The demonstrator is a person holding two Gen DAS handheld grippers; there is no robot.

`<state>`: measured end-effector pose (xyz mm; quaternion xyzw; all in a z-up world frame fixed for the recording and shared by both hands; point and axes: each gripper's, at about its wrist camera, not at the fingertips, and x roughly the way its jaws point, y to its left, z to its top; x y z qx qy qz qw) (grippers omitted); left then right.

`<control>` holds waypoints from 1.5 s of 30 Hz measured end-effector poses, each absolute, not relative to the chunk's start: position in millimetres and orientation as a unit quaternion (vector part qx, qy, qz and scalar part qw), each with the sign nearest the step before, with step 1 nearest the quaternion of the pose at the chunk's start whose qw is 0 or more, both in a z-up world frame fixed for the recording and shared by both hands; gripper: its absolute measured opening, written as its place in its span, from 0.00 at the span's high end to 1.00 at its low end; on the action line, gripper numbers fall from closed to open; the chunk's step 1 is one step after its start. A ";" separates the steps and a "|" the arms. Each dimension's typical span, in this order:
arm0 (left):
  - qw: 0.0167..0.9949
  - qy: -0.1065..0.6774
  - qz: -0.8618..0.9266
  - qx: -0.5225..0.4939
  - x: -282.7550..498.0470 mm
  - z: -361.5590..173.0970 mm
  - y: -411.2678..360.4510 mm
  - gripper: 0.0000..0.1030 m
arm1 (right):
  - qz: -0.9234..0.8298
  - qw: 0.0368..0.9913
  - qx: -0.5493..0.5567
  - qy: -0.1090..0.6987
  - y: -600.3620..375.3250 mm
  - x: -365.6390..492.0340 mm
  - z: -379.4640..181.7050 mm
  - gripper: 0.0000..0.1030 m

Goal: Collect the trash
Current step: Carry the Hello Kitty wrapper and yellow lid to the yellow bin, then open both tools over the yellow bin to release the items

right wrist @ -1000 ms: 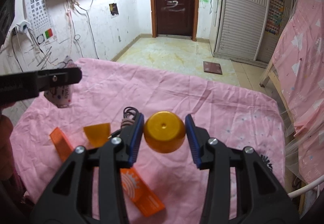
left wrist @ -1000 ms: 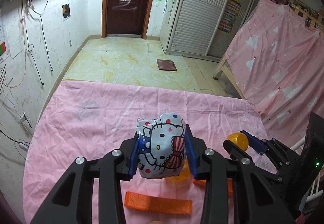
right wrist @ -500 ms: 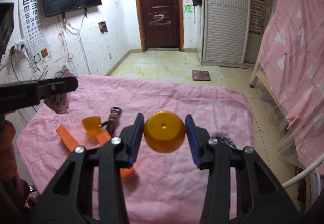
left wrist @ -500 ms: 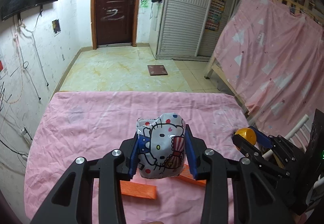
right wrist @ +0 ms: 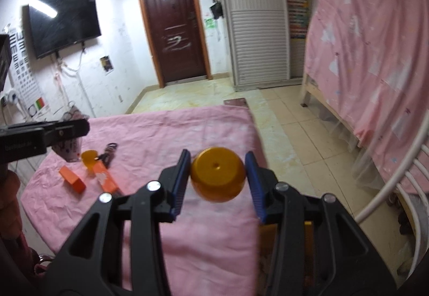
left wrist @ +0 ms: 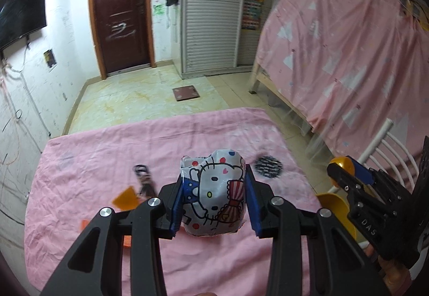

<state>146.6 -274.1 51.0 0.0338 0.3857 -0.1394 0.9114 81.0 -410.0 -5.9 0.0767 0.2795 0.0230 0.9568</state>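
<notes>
A brown door (left wrist: 122, 12) stands upper left, a TV (right wrist: 64, 24) at left, a white wardrobe (left wrist: 214, 14) top centre, pink curtains (left wrist: 348, 55) at right

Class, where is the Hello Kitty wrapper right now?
The Hello Kitty wrapper sits centre in the left wrist view, clamped in the left gripper, above the pink cloth.

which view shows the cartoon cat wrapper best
The left wrist view: the cartoon cat wrapper fills the centre, clamped in the left gripper. The right wrist view shows only a sliver behind that gripper.
</notes>
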 end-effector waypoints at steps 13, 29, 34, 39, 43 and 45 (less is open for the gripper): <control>0.888 0.397 -0.218 0.086 110.3 35.9 -382.9 0.69 | -0.055 0.951 0.133 0.275 -504.2 22.3 -35.4 0.61; 0.851 0.429 -0.285 0.101 87.0 19.1 -459.7 0.63 | -0.069 0.946 0.173 0.264 -544.2 -3.0 -49.7 0.61; 0.845 0.432 -0.296 0.105 85.5 14.6 -469.0 0.56 | -0.072 0.946 0.172 0.264 -544.3 -4.5 -48.8 0.49; 0.842 0.432 -0.308 0.099 84.1 14.4 -468.1 0.48 | -0.075 0.946 0.171 0.264 -544.2 -5.0 -49.0 0.48; 0.846 0.426 -0.307 0.095 84.9 17.0 -462.2 0.45 | -0.076 0.946 0.171 0.264 -544.0 -5.0 -48.5 0.48; 0.847 0.427 -0.305 0.091 86.8 18.2 -457.5 0.45 | -0.075 0.947 0.168 0.263 -543.3 -4.4 -47.4 0.48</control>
